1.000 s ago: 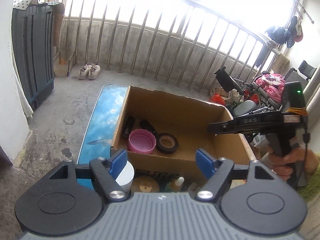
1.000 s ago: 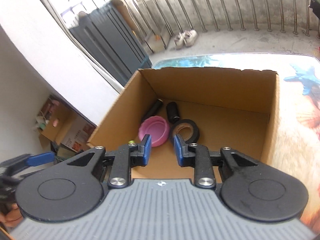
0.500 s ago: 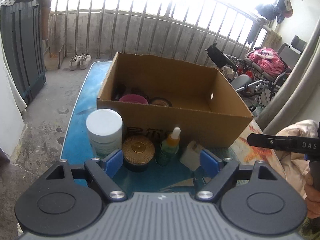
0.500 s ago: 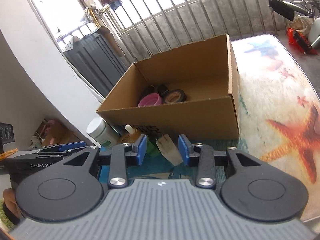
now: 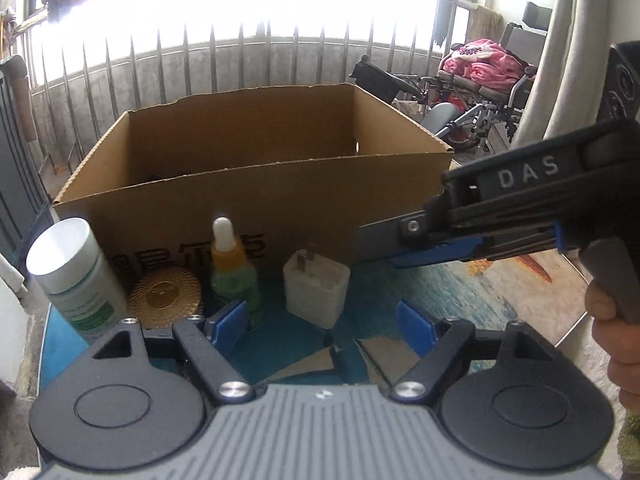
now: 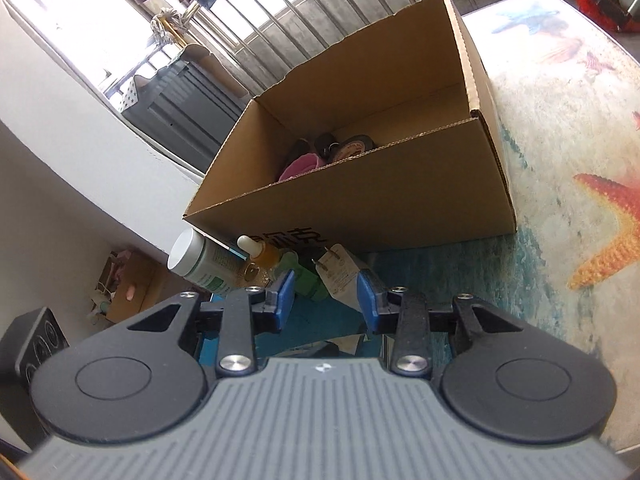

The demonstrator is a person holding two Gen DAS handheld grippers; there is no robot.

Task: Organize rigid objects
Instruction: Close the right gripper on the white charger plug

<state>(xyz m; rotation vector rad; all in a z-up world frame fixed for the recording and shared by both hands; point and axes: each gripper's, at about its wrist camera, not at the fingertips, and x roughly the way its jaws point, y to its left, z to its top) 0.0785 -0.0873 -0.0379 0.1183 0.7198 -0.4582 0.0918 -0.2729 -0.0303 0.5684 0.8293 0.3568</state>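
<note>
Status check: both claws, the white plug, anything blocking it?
Left claw open, empty. Right claw open, straddling white plug, not closed on it. Dropper bottle close beside plug; cardboard box right behind.

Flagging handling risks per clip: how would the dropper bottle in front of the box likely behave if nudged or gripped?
The dropper bottle stands tall and narrow, so a sideways nudge would probably tip it. Its rubber bulb looks soft; gripping the green body seems safer. The gold-lidded jar and white plug adapter stand close by, so it may knock them.
</note>
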